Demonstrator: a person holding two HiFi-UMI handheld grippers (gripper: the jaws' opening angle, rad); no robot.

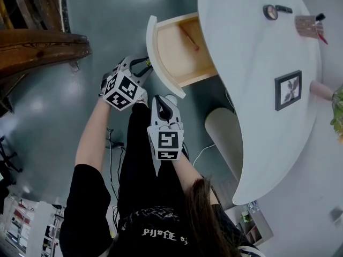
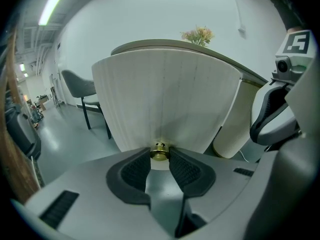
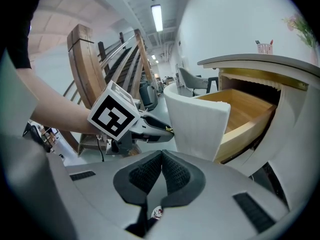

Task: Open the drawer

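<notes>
The head camera sits high up and looks steeply down. It sees the person's arms (image 1: 91, 138), the drawer (image 1: 182, 50), the white table (image 1: 252, 90) and the floor (image 1: 107, 15) far below.

The camera on the left hand-held gripper (image 1: 144, 64) looks along its jaws, straight at the drawer's round white front. It is very near, and the gold knob (image 2: 159, 151) is right at the jaw tips.

The camera on the right hand-held gripper (image 1: 167, 101) sits a bit further back. It looks at the drawer from the side, into its wooden inside.

All three views share the drawer. The head view and the right gripper view both show the left hand-held gripper.
</notes>
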